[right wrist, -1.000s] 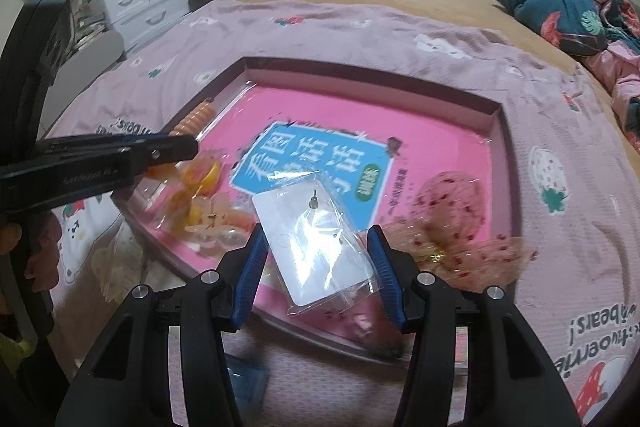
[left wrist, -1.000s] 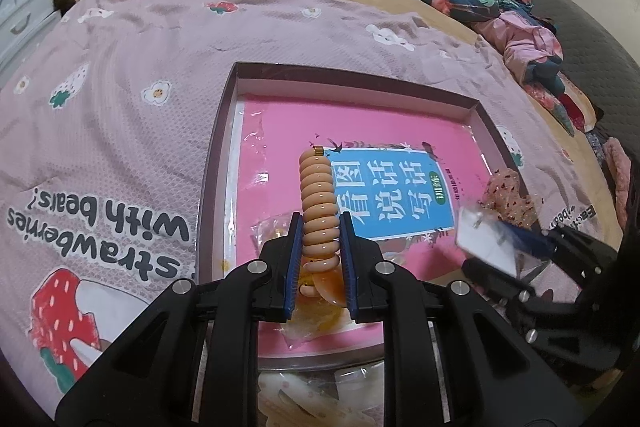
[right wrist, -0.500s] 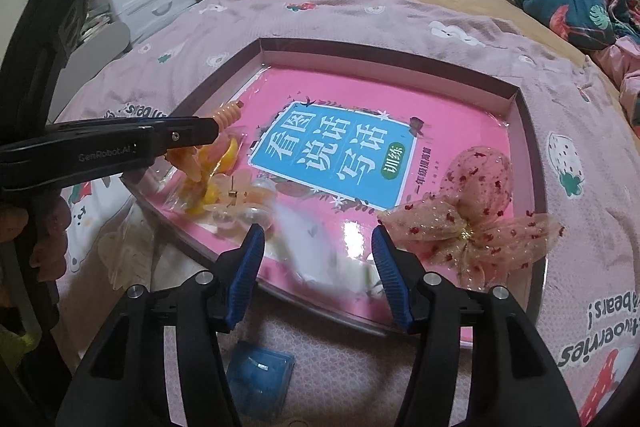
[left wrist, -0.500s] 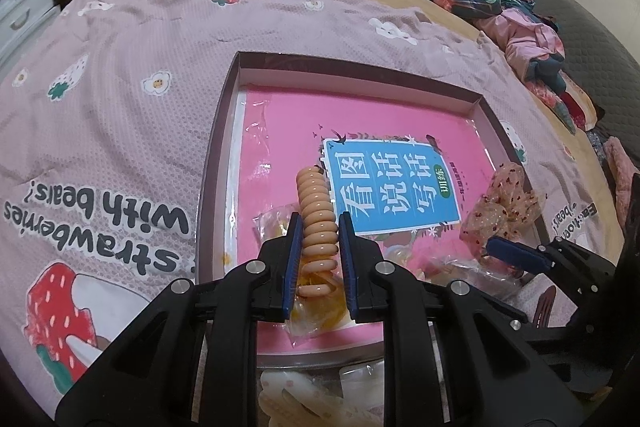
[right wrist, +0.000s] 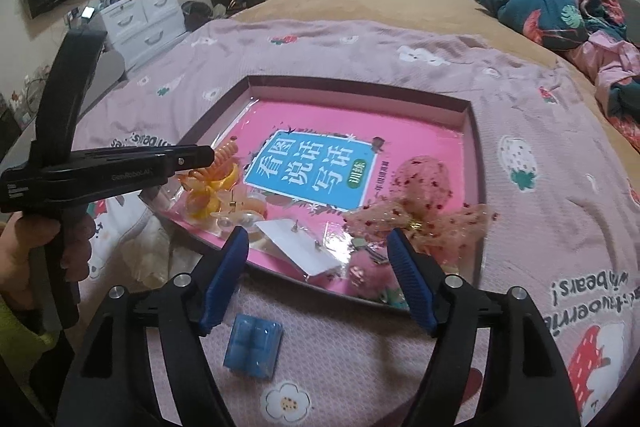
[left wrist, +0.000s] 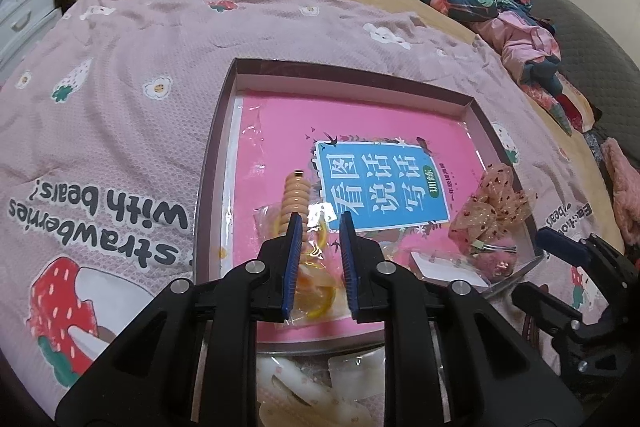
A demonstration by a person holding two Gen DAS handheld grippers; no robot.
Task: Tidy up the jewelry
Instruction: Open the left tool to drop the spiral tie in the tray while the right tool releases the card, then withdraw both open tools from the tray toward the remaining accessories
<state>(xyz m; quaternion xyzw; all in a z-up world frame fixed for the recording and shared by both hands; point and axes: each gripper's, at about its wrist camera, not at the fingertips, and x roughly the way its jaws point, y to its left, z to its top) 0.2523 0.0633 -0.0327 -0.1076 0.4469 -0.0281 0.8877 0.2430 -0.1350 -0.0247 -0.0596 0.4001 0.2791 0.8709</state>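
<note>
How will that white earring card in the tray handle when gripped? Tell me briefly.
The white earring card looks thin, so probably light and bendy. Its clear sleeve shines, so it may slip between pads. It lies nearly flat on the glossy pink book, so catching an edge could be awkward.

The right gripper [right wrist: 316,247] hangs with jaws wide apart over the tray's [right wrist: 474,147] near edge, above a white earring card [right wrist: 298,247] (a blue box [right wrist: 253,349] lies on the blanket [right wrist: 540,187] below).
</note>
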